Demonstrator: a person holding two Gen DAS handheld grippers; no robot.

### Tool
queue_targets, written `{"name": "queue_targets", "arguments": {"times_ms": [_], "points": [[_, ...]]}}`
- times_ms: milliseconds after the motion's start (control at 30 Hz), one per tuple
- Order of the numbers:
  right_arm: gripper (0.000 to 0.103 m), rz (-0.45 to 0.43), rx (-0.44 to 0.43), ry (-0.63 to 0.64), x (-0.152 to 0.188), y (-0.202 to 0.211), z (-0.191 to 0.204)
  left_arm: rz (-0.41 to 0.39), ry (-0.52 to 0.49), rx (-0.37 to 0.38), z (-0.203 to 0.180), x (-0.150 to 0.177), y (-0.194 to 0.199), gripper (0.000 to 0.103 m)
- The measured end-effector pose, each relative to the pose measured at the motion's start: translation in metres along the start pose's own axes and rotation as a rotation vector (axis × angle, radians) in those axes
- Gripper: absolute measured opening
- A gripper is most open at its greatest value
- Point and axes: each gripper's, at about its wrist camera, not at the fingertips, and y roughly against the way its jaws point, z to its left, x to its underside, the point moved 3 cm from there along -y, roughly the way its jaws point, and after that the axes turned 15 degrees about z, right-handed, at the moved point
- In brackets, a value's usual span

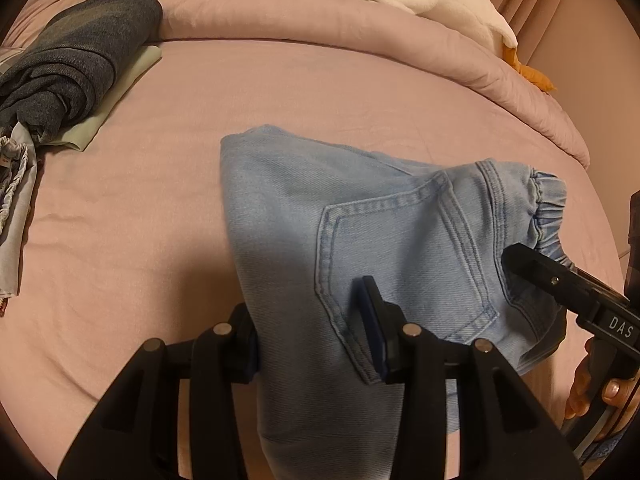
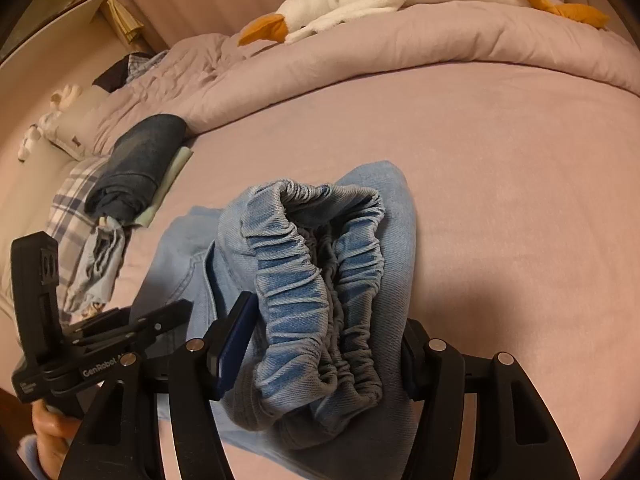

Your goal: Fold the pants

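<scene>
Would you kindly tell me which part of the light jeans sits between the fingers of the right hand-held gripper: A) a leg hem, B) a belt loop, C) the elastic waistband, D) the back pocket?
C: in the right wrist view the gathered elastic waistband bunches between the fingers of the right hand-held gripper.

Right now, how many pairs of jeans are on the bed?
2. The light blue jeans lie folded in the middle between the two grippers; the dark blue jeans sit folded on the stack at the far left. Others may be hidden beneath that stack.
</scene>
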Motion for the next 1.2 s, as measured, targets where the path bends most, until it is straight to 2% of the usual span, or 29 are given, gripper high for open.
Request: {"name": "queue_targets", "arguments": {"times_ms": [733, 867, 1200], "points": [[0.063, 0.017, 0.023, 0.004, 0.0015, -0.0026, 0.0049, 0.001, -0.005, -0.022, -0.0013, -0.0002, 0.0003, 0.045], [0.064, 0.021, 0.028, 0.008, 0.0017, -0.003, 0.0055, -0.001, -0.004, -0.034, 0.0002, -0.0002, 0.0, 0.051], [0.068, 0.028, 0.045, 0.01, 0.002, -0.0038, 0.0058, -0.003, 0.001, -0.047, 0.0009, 0.0, 0.0004, 0.057]]}}
